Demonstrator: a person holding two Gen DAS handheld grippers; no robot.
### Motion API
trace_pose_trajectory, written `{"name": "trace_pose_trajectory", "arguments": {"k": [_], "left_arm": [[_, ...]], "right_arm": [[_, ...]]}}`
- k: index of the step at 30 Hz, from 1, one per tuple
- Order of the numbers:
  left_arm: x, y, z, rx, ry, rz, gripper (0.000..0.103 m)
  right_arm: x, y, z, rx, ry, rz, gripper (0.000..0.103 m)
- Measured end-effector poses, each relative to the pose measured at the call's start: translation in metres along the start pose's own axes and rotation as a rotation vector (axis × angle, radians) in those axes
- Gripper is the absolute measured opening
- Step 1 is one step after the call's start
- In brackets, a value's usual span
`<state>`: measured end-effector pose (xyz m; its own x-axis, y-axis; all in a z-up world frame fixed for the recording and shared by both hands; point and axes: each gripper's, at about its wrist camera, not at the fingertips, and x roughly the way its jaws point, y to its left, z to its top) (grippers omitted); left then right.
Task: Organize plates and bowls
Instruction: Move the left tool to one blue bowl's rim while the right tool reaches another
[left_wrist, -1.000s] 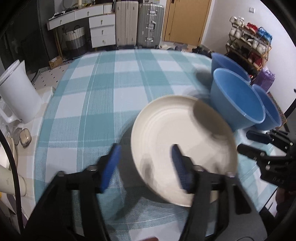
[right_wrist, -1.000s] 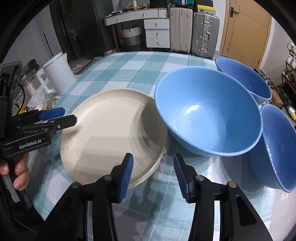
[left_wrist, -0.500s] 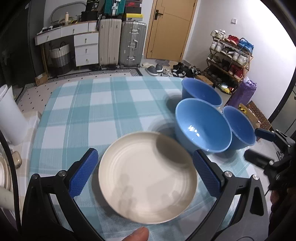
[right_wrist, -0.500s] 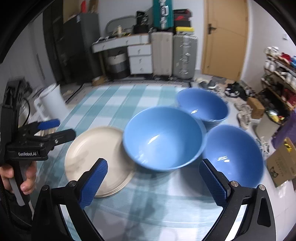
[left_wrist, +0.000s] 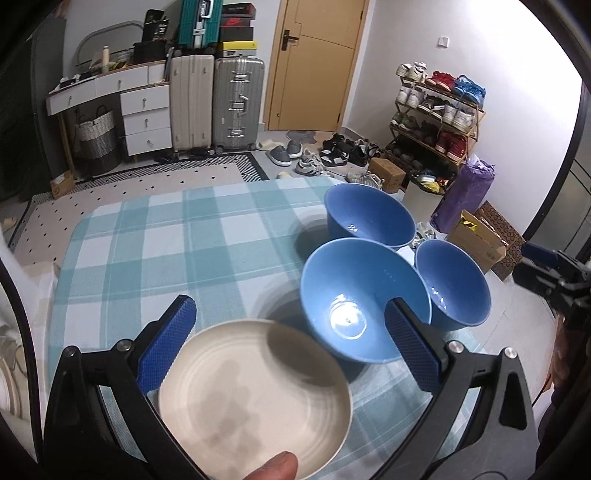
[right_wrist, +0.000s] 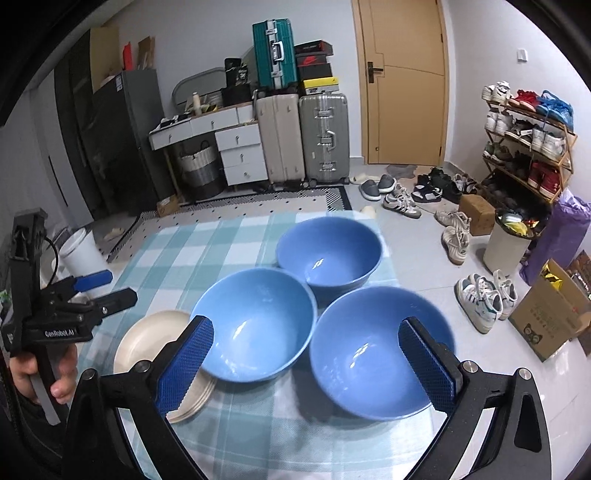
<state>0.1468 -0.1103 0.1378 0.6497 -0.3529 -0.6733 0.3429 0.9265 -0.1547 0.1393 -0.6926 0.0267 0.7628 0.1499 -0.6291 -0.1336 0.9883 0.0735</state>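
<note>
A stack of cream plates (left_wrist: 255, 398) lies on the checked tablecloth at the near edge. To its right, three blue bowls stand close together: a middle one (left_wrist: 365, 306), a far one (left_wrist: 369, 216) and a right one (left_wrist: 452, 284). My left gripper (left_wrist: 289, 306) hangs open above the plates with nothing between its fingers. My right gripper (right_wrist: 306, 325) hangs open above the left bowl (right_wrist: 255, 325) and the near bowl (right_wrist: 369, 350), touching neither. The far bowl (right_wrist: 328, 251) and the plates (right_wrist: 147, 343) also show in this view. A hand holds the left gripper (right_wrist: 114, 286) at the left.
The table (left_wrist: 166, 240) has a teal checked cloth, bare toward the back and left. A white kettle (right_wrist: 83, 254) stands at its left edge. A thumb (left_wrist: 273, 465) shows at the bottom. Cardboard boxes (right_wrist: 550, 314) and shoes lie on the floor to the right.
Both grippers' jaws went from narrow to wide open. Both grippers rose and drew back from the plates and bowls, which now look smaller and lower in view.
</note>
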Motion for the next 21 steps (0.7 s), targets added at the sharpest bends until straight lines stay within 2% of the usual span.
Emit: {"name": "trace_pose_trajectory", "arguments": {"k": [8,21], "left_arm": [[0.026,-0.018,0.035,0.003,0.012,-0.026,0.102],[0.086,-0.023,0.071,0.002,0.06,-0.015,0.102]], "right_arm": [[0.006,-0.027,0.033,0.02,0.0,0.01,0.102],[0.05,-0.053,0.066,0.041,0.028,-0.003,0.102]]}}
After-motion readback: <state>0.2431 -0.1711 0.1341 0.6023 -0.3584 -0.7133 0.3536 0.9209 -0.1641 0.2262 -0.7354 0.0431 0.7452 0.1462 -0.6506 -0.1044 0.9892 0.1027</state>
